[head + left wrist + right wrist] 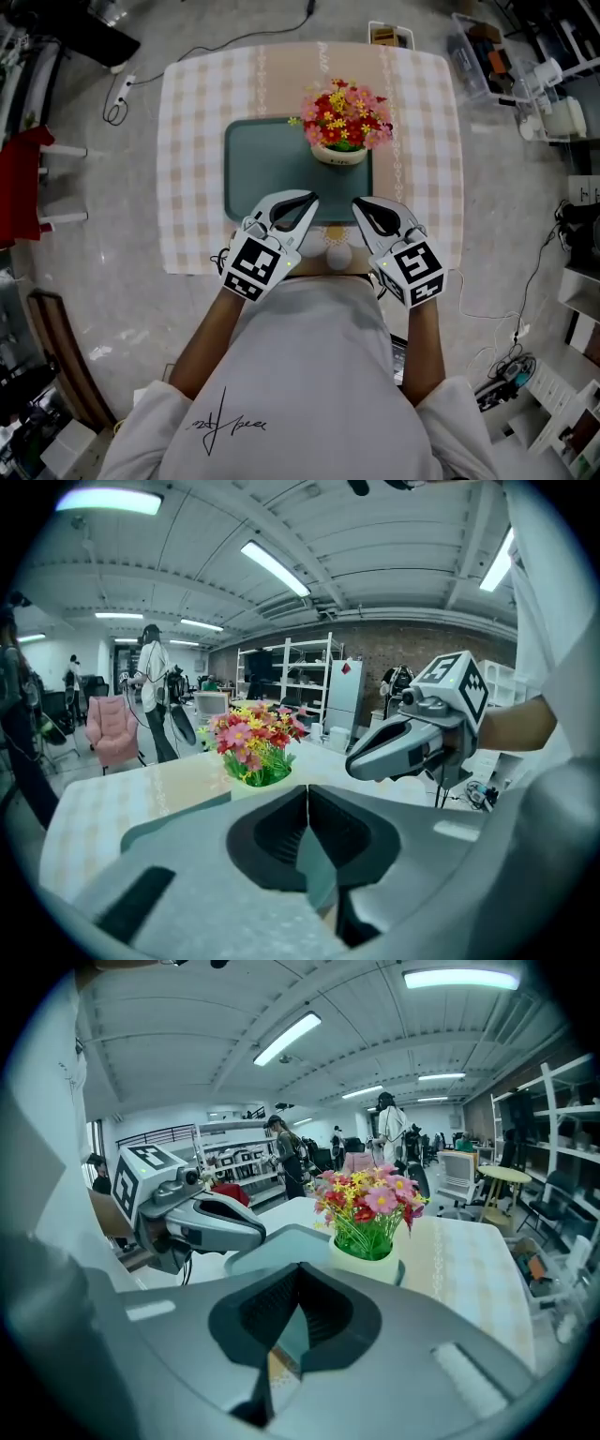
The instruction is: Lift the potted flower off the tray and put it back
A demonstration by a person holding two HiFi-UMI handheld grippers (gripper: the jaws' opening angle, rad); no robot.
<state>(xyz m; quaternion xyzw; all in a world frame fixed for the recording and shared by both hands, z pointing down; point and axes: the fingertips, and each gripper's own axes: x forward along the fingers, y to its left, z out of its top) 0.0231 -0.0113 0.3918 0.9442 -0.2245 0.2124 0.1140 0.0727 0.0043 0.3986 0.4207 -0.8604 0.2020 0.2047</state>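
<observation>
While the potted flower (343, 127) stands upright in the far right corner of the teal tray (267, 178), both tools hang at the near edge of the desk (197, 141), well short of it. The left tool (312, 197) and the right tool (358, 202) each have their jaws pressed together on nothing, with their tips angled toward each other.

This arrangement fits two stages: a pot waiting to be lifted, or a pot already set back with the tools withdrawn. The pictures do not decide between them. In either case, handling the pot well would seem to call for three things: contact on the cream wall below the blooms, one tool on each side; the pot kept upright; and its base seated flat inside the tray's rim.

Between the tools and the pot lie only the tray's near rim and its bare floor. The blooms spread wider than the pot and could be crushed by a high approach. A small white round object (337, 253) sits at the near desk edge between the tools. A small box (389, 36) lies beyond the far edge, a power strip (122, 94) on the floor to the left and storage bins (478, 56) to the right. The gripper views show people standing far off.
</observation>
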